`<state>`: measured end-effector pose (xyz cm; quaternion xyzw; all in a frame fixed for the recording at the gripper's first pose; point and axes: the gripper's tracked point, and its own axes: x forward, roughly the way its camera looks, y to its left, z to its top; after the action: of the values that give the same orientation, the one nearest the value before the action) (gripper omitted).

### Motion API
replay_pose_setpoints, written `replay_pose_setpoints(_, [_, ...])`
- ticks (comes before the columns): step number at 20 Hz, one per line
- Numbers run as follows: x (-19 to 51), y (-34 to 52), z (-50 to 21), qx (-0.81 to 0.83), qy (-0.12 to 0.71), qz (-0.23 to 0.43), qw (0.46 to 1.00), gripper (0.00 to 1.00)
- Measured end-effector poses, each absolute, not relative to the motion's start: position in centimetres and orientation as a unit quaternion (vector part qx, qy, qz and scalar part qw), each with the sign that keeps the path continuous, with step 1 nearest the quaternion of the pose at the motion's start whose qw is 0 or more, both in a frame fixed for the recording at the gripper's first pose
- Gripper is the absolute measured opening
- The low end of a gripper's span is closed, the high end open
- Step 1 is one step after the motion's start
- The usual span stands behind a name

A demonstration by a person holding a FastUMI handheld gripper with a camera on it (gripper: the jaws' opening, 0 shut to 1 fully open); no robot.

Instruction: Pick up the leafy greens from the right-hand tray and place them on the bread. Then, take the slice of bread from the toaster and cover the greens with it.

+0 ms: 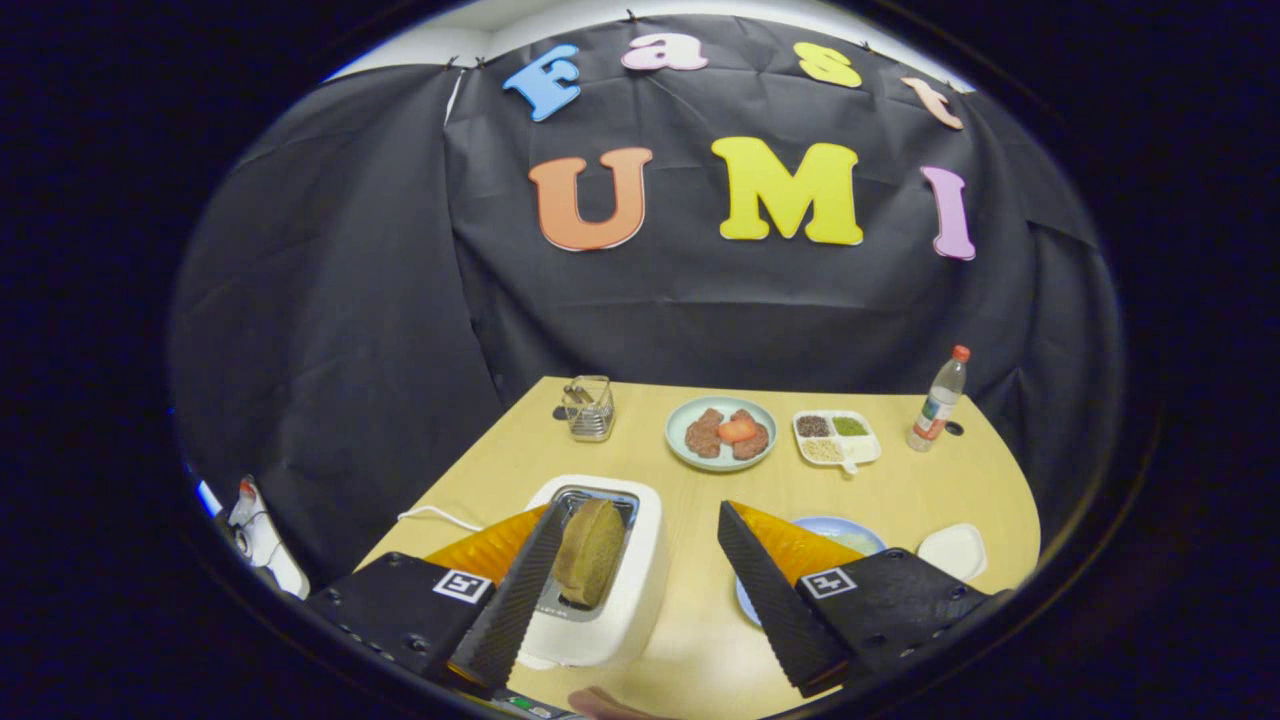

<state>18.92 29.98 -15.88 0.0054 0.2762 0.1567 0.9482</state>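
The gripper (635,535) stood with its fingers wide apart, clamping nothing. A bread slice (589,552) sat upright in the white toaster (630,590), lower centre of the frame, just beside the left finger (520,595). A blue plate (850,535) lay behind the right finger.

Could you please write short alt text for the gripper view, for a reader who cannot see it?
The gripper hangs with jaws open over a wooden table, a slice of bread standing in a white toaster just inside one jaw. Beyond sit a plate of patties, a sectioned tray and a bottle.
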Motion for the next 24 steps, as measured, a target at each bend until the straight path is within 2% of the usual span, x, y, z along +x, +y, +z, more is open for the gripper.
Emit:
replay_pose_setpoints(5, [19.8, 32.8, -19.6, -0.002, 0.311, 0.13, 0.941, 0.95])
replay_pose_setpoints(7, [20.2, 33.1, -20.4, -0.007, 0.317, 0.113, 0.942, 0.87])
replay_pose_setpoints(9, [20.4, 33.4, -21.2, -0.012, 0.326, 0.105, 0.939, 0.67])
replay_pose_setpoints(12, [20.3, 33.8, -22.5, -0.015, 0.348, 0.095, 0.933, 0.58])
replay_pose_setpoints(14, [20.4, 34.0, -23.5, -0.021, 0.359, 0.093, 0.928, 0.45])
replay_pose_setpoints(16, [20.4, 34.6, -23.7, -0.027, 0.358, 0.098, 0.928, 0.26])
replay_pose_setpoints(17, [20.4, 34.5, -23.5, -0.041, 0.354, 0.099, 0.929, 0.21])
replay_pose_setpoints(20, [20.3, 34.0, -23.2, -0.054, 0.353, 0.088, 0.93, 0.18])
replay_pose_setpoints(21, [20.1, 34.3, -23.8, -0.048, 0.355, 0.09, 0.929, 0.11])
replay_pose_setpoints(24, [19.9, 34.0, -23.3, -0.059, 0.355, 0.091, 0.929, 0.11])
